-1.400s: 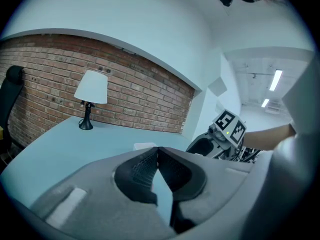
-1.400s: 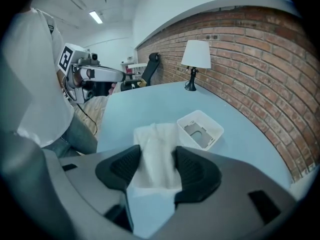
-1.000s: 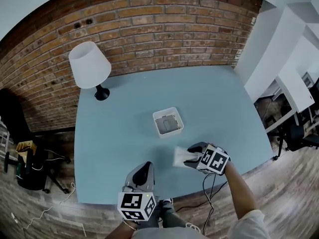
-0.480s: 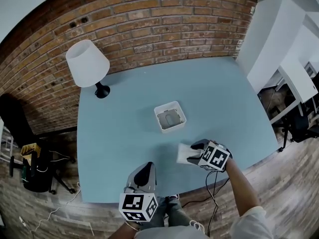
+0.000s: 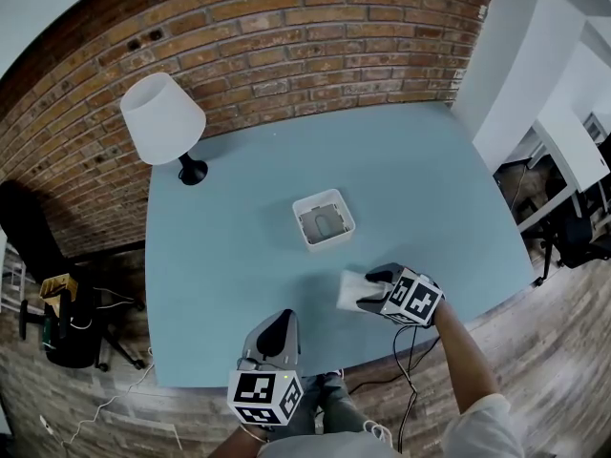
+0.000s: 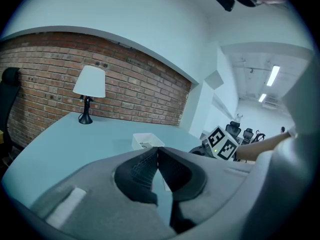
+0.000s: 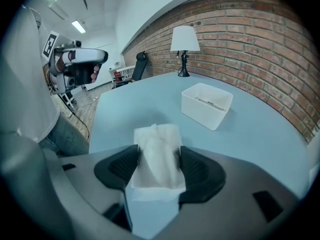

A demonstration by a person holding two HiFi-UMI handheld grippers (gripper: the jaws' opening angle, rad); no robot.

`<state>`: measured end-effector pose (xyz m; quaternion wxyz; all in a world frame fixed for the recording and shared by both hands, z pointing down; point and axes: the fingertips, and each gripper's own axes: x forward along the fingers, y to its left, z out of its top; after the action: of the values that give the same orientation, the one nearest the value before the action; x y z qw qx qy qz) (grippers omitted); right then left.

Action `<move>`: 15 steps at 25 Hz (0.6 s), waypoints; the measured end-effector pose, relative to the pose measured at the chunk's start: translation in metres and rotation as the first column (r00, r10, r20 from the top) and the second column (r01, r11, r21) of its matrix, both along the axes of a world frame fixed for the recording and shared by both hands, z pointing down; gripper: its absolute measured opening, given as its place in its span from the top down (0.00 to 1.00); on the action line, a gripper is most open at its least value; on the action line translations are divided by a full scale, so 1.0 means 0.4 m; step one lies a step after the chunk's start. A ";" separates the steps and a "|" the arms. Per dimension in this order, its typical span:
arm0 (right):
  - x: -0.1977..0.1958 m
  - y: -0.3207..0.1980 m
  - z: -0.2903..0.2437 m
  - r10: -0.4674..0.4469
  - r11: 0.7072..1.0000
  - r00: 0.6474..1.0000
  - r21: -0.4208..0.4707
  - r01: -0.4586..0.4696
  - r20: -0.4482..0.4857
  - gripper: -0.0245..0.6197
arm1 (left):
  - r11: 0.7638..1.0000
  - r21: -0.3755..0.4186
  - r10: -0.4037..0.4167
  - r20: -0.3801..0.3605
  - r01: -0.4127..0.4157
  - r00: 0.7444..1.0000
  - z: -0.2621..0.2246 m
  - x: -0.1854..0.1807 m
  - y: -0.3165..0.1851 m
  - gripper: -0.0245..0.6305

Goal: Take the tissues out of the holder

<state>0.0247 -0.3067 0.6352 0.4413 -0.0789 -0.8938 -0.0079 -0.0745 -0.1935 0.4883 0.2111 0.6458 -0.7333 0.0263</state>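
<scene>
The right gripper [image 7: 159,168] has the tissues [image 7: 157,154] between its jaws, pads against the stack's two long sides; the jaws have just been opening a little. The stack's long axis runs along the jaws, low over the table [image 5: 239,256] near its front edge, apart from the holder [image 5: 304,235] beyond it. The left gripper [image 6: 156,166], jaws together and empty, hangs off to the side, so the set-down likely falls to the right alone.

wall [image 5: 286,27]: brick | floor [image 5: 563,351]: wood | table [image 5: 401,179]: pale blue | lamp [image 5: 162,122]: white
</scene>
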 end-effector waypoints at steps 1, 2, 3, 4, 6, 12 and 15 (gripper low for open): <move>0.000 -0.001 0.000 0.005 1.000 1.000 -0.004 -0.005 0.007 0.57 | 1.000 0.000 0.000 0.001 0.000 1.000 0.000 0.000 0.000 0.95; 0.000 -0.001 -0.001 0.009 1.000 1.000 -0.008 -0.009 0.013 0.56 | 1.000 -0.001 0.000 0.001 0.000 1.000 0.000 0.000 0.001 0.95; 0.000 -0.002 -0.003 0.014 1.000 1.000 -0.015 -0.014 0.019 0.55 | 1.000 -0.001 0.000 0.002 0.000 1.000 0.000 0.000 0.001 0.95; 0.000 -0.002 -0.005 0.019 1.000 1.000 -0.023 -0.018 0.025 0.55 | 1.000 -0.002 0.000 0.003 0.000 1.000 0.001 0.000 0.000 0.95; 0.000 -0.002 -0.011 0.030 0.999 0.999 -0.042 -0.028 0.040 0.55 | 1.000 -0.004 -0.001 0.005 0.001 1.000 0.002 0.000 -0.001 0.95; -0.008 -0.015 -0.067 0.092 0.993 0.988 -0.091 -0.081 0.127 0.52 | 1.000 0.000 0.000 0.007 0.000 1.000 0.001 0.001 -0.009 0.95; -0.011 -0.036 -0.123 0.147 0.987 0.969 -0.096 -0.130 0.196 0.52 | 1.000 0.004 0.000 0.007 0.000 1.000 -0.003 0.002 -0.014 0.95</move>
<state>0.0205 -0.3211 0.5861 0.3439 -0.0330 -0.9370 0.0518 -0.0737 -0.1993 0.4872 0.2072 0.6460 -0.7342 0.0269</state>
